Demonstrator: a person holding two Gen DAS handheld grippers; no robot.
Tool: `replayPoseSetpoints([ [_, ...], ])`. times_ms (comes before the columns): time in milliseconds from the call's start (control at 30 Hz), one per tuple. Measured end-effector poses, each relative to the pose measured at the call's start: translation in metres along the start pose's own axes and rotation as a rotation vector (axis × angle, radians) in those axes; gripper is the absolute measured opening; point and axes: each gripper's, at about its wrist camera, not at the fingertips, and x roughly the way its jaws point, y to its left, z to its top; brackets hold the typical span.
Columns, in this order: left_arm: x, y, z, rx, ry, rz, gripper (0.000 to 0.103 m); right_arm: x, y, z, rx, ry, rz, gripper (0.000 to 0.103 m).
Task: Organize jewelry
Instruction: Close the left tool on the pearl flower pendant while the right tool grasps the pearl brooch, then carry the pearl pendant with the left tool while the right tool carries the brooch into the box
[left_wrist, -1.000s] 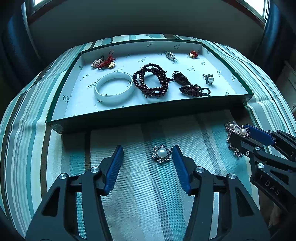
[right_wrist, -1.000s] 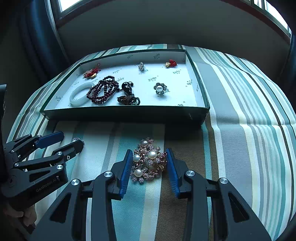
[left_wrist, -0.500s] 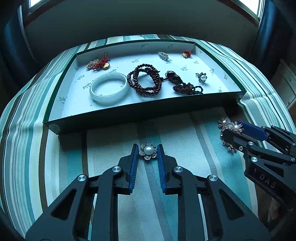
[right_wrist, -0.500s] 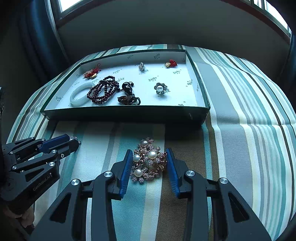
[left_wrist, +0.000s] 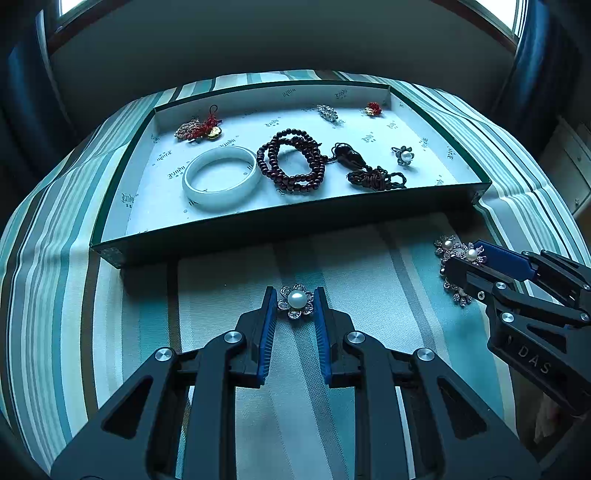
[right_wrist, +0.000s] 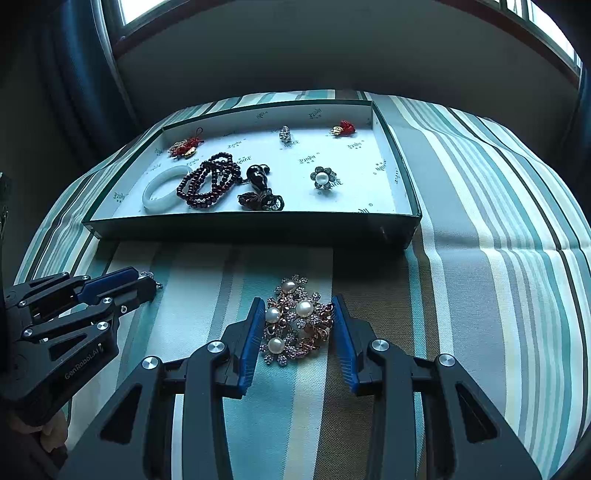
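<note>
Both tools grip brooches: left tool a pearl flower, right tool a cluster (long axis toward the tray).

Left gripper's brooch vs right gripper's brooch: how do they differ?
The small flower brooch between the left gripper pads has one pearl and silver petals; the cluster brooch in the right gripper has several pearls on rose-gold metalwork.

The flower brooch is compact and round; the cluster brooch is larger and elongated.

The flower brooch needs a narrow jaw gap, the cluster brooch a wider one.

Shared: both lie on the striped cloth, outside the tray.
</note>
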Motion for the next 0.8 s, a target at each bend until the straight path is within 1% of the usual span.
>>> replayPoseSetpoints([
  [367, -0.017, 0.007, 0.002, -0.009, -0.034, -0.005, 0.020, -0.015, 0.006, 0.006, -0.008, -0.038, 0.006, 0.037],
  [600, -0.042, 0.015, 0.015, -0.024, -0.094, -0.014, 0.020, -0.038, 0.012, 0.019, -0.013, -0.097, 0.030, 0.037],
  [800, -0.061, 0.022, 0.037, -0.023, -0.161, -0.011, 0.020, -0.057, 0.014, 0.041, -0.014, -0.161, 0.043, 0.037],
])
